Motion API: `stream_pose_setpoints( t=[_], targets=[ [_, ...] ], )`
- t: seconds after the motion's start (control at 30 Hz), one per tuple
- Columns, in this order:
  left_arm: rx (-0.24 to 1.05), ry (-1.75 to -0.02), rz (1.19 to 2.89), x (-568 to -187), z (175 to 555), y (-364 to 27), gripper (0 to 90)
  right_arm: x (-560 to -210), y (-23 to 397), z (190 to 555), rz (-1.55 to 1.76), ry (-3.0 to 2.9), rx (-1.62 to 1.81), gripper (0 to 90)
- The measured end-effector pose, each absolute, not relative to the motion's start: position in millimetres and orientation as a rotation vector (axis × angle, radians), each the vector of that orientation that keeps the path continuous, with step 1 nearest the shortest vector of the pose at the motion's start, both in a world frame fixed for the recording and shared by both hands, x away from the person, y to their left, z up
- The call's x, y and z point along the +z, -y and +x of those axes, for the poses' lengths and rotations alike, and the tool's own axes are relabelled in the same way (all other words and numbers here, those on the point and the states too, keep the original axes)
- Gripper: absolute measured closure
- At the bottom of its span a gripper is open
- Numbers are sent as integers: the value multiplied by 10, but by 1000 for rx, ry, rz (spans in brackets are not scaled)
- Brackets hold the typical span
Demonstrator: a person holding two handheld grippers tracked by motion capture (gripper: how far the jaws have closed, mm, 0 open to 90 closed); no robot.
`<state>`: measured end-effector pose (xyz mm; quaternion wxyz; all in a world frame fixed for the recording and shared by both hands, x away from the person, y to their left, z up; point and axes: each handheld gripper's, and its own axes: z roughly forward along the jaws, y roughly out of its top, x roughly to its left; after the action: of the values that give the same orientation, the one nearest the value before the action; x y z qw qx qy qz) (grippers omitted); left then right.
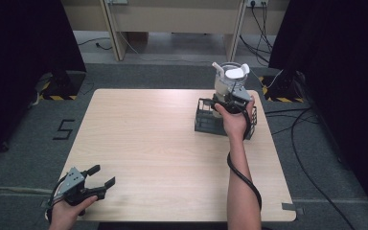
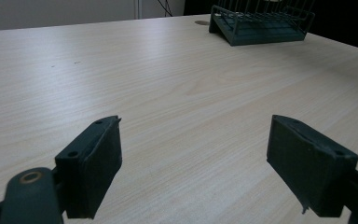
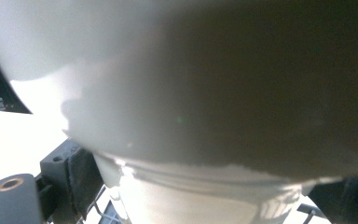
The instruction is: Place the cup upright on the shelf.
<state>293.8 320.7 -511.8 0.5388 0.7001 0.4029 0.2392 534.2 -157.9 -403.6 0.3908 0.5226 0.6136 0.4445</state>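
A white cup with white pieces sticking out of its top stands at the far right of the table, over a dark wire rack. My right gripper is shut on the cup's lower part. In the right gripper view the cup sits very close up, between the two black pads, with rack wires below. My left gripper rests near the front left corner of the table, open and holding nothing. Bare tabletop lies between its pads, and the rack is far off.
The light wooden table is bare across its middle and left. A cable trails from the right gripper along the forearm. Dark curtains, floor cables and desk legs surround the table.
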Motion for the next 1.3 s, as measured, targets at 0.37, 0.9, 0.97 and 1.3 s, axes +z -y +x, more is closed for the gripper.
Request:
stream_pose_setpoints(
  t=[0.37, 0.9, 0.97, 1.3],
  targets=[
    [570, -961, 1667, -5122, 2939, -3207, 171, -4303, 1579, 5404, 1357, -1590, 1089, 112],
    [570, -952, 1671, -5117, 2932, -3193, 171, -4403, 1578, 5365, 1316, -1532, 1140, 87],
    [569, -951, 1671, -5118, 2934, -3190, 171, -4403, 1580, 5359, 1313, -1532, 1138, 86],
    [567, -949, 1674, -5116, 2932, -3181, 171, -4427, 1594, 5257, 1302, -1533, 1139, 83]
  ],
)
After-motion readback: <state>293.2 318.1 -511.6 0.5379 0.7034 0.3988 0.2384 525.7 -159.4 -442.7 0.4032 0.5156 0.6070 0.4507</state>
